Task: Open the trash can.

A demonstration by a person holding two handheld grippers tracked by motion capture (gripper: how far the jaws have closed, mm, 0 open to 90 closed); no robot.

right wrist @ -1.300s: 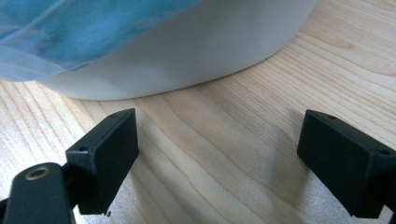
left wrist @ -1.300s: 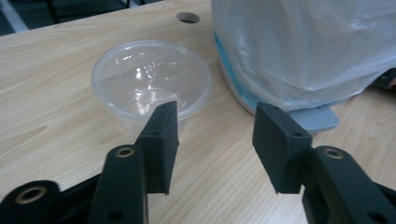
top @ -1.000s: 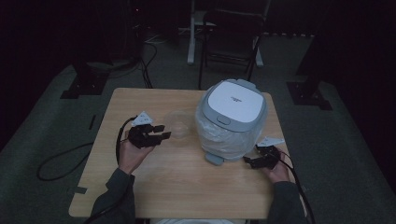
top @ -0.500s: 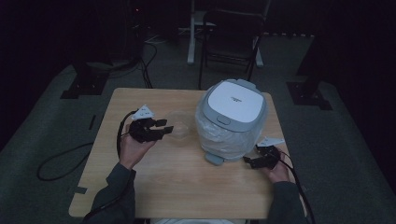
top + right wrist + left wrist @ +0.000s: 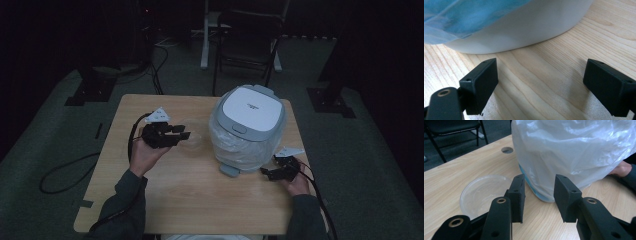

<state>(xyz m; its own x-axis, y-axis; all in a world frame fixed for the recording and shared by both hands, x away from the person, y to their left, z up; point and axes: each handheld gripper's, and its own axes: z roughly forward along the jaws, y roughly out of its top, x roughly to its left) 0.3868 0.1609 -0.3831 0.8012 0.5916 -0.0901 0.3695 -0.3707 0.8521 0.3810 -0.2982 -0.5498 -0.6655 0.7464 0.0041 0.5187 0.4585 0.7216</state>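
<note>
A big rice cooker point(image 5: 248, 127) is seen standing upright on the wooden bench point(image 5: 195, 195), toward its far right part. Its flat lid faces up, and the lid's grey latch point(image 5: 239, 129) points toward the person's side. The cooker is round and wide, with no clear long side. The body is white and smooth, and the lid is pale grey with a white panel. A short line of writing is printed on the panel, but it is too small to be read. A thin, crinkly, see-through plastic bag point(image 5: 574, 152) is wrapped around the body, and a bit of blue is seen through it near the bottom.

Just left of the cooker, a round clear plastic lid point(image 5: 482, 192) is laid flat on the bench. The bench top is light wood with fine lines, and a small round hole point(image 5: 507, 150) is cut in it.

The left hand-held gripper point(image 5: 181, 136) is held above the bench and pointed at the cooker. Its black jaws have just been closing, but a gap is left and nothing is pinched between them. The right hand-held gripper point(image 5: 267, 173) is kept low by the cooker's base, with its jaws wide apart and nothing held.
</note>
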